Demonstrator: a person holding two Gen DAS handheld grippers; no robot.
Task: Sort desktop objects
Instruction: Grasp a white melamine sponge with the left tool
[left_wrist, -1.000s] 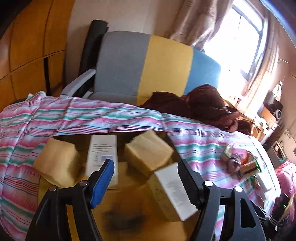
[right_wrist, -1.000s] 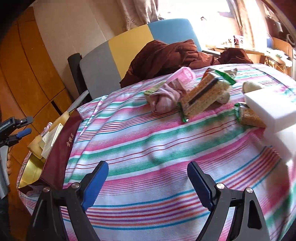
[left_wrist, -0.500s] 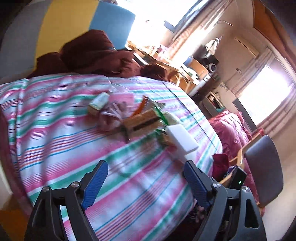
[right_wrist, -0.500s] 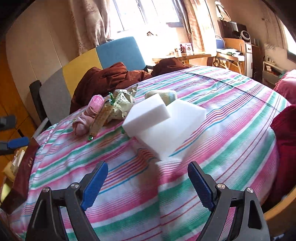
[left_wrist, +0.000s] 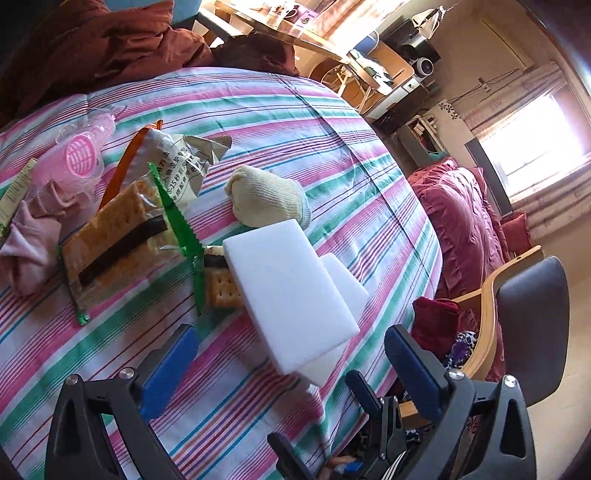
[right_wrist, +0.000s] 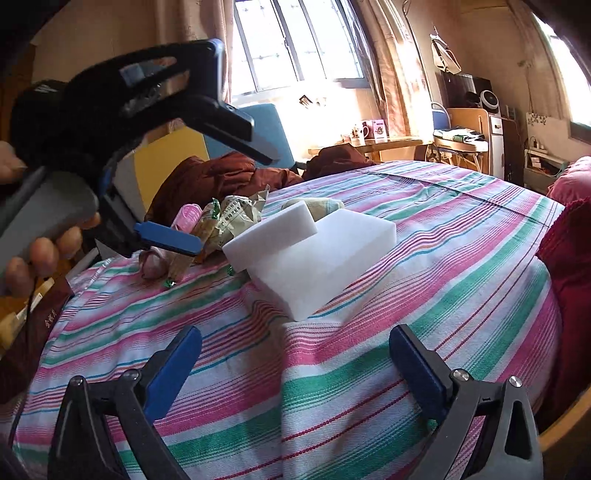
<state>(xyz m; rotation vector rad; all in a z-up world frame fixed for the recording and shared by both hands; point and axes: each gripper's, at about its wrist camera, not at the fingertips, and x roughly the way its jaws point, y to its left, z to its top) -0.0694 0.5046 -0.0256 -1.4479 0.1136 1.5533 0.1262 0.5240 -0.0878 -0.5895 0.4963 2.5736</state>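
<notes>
- The left gripper (left_wrist: 291, 363) hangs over the striped tablecloth (left_wrist: 332, 122) with its blue-padded jaws spread wide and nothing between them. The near corner of the upper white foam block (left_wrist: 288, 291) lies just in front of the gap, not touched by either jaw.
- The right gripper (right_wrist: 295, 363) is also wide open and empty. It sits low over the cloth, and the white blocks are ahead of it, a little apart.
- The upper white foam block rests tilted on the larger white foam block (right_wrist: 332, 258), and it covers most of that block in the left wrist view.
- Just left of the white blocks lies a small cracker pack (left_wrist: 218, 288), partly hidden under the edge of the upper block.
- Further left of the blocks is a bigger sandwich cracker pack (left_wrist: 110, 243) in clear wrap with green edges. A crumpled printed packet (left_wrist: 177, 166) lies behind it.
- Directly behind the blocks sits a rolled cream sock (left_wrist: 266, 195), touching or almost touching the upper block.
- At the far left of the blocks are a pink cloth (left_wrist: 29, 236) and a pink plastic mesh cup (left_wrist: 83, 155).
- In the right wrist view the left gripper and the hand (right_wrist: 44, 243) holding it stand high on the left and hide part of the chair (right_wrist: 266, 129) behind the table.
- To the right of the blocks, beyond the table edge, a dark chair with a wooden frame (left_wrist: 528, 295) stands.
</notes>
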